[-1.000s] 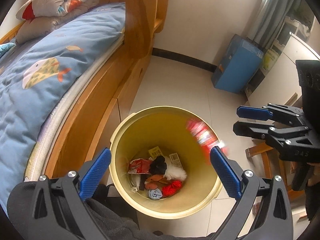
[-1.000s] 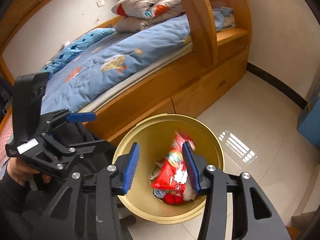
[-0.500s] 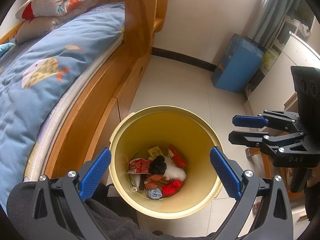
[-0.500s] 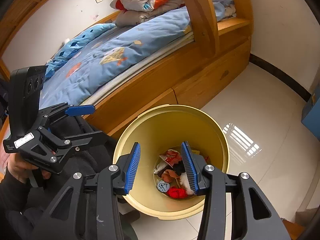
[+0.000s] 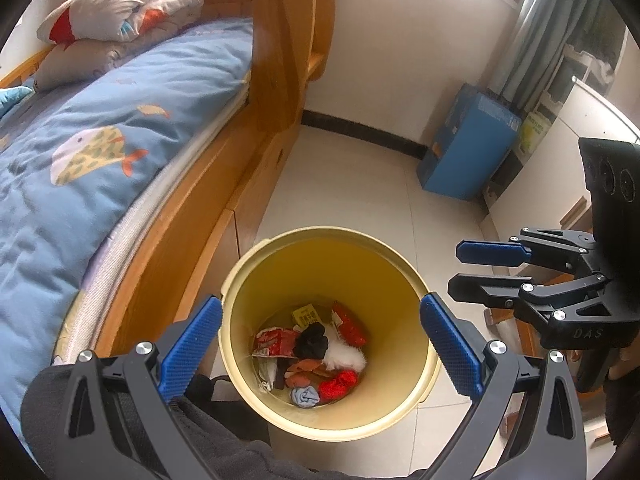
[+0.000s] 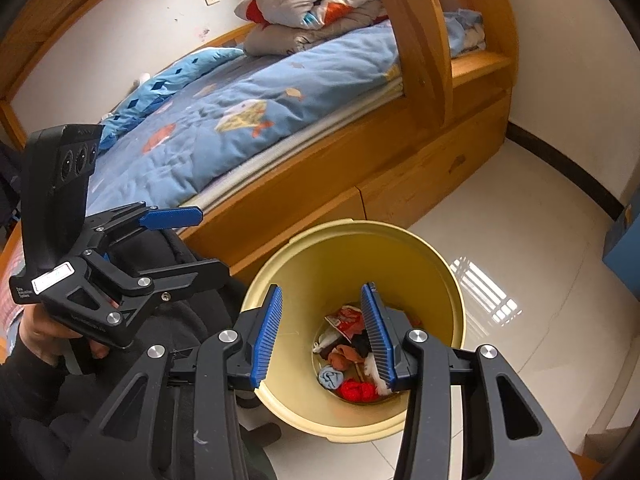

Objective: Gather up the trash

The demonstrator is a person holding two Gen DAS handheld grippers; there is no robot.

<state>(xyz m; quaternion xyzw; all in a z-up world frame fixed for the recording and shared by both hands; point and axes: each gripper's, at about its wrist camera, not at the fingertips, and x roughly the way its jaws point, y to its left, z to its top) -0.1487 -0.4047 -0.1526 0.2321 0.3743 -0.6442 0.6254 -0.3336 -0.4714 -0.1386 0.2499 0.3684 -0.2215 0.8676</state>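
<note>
A yellow round bin (image 5: 320,236) (image 6: 352,225) stands on the tiled floor beside the bed. At its bottom lies mixed trash: red snack wrappers (image 5: 350,322) (image 6: 346,318), a white scrap, black, brown and blue bits. My left gripper (image 5: 320,308) (image 6: 208,240) hovers over the bin's near side, open wide and holding nothing. Over the bin's right side my right gripper (image 6: 322,292) (image 5: 456,270) hangs with its jaws partly apart and nothing between the blue pads. Both point down into the bin.
A wooden bed frame (image 5: 208,216) with a blue fish-print quilt (image 5: 104,152) runs along the left, close to the bin. A blue box (image 5: 466,152) stands by the curtain at the back right. A dark-clothed knee (image 5: 224,440) is right below the bin.
The red snack wrapper that was dropping from between the right gripper's fingers now lies at the bottom of the bin. Both grippers stay nearly where they were.
</note>
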